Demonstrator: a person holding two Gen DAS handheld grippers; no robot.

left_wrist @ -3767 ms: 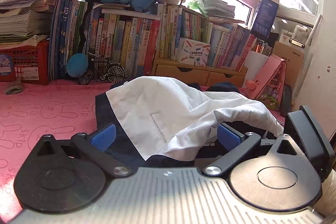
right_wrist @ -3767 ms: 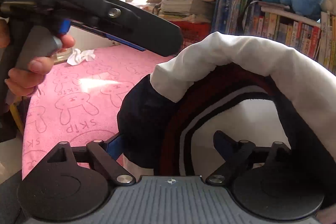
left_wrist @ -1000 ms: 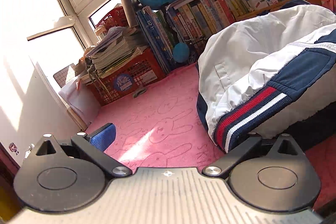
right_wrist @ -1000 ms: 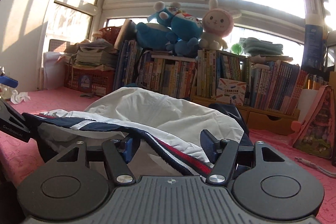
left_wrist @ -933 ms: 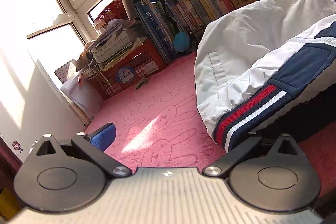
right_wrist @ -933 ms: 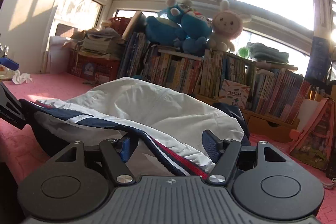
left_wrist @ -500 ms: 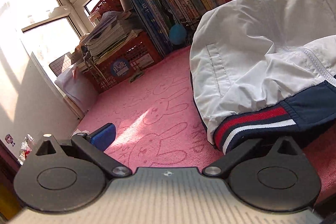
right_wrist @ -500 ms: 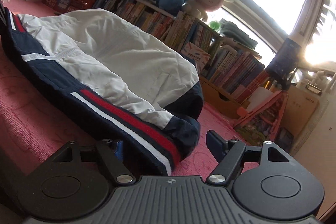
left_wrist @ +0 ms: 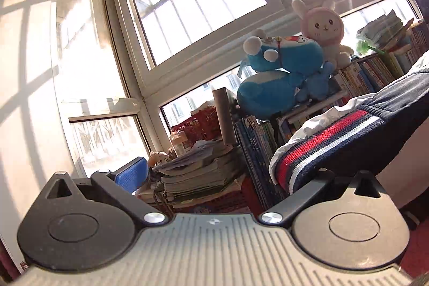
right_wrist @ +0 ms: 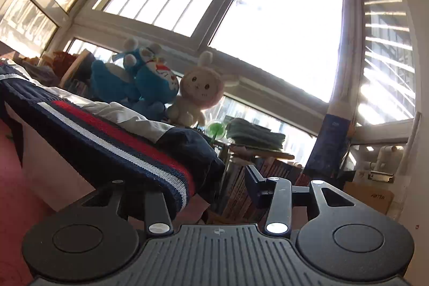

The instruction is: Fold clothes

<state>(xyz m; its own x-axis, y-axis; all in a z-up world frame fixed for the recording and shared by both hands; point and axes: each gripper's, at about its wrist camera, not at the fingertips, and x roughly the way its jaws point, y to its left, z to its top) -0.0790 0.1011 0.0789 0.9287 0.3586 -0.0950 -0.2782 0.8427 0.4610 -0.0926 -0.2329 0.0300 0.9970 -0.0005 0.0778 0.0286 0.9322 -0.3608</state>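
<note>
Jacket hem drapes over one finger of each gripper, raised in front of the bookshelf. Left gripper and right gripper both stand spread, clamping nothing. Risk: unclamped ribbing can slide off, collapsing the fold.

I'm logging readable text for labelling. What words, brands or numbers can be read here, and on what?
Cardboard box: a short dark print, too small to read.
Book spines: printed titles, too small and blurred to read.
Tall blue box: a pale mark near its top, unreadable.
Nothing else carries legible text.
</note>
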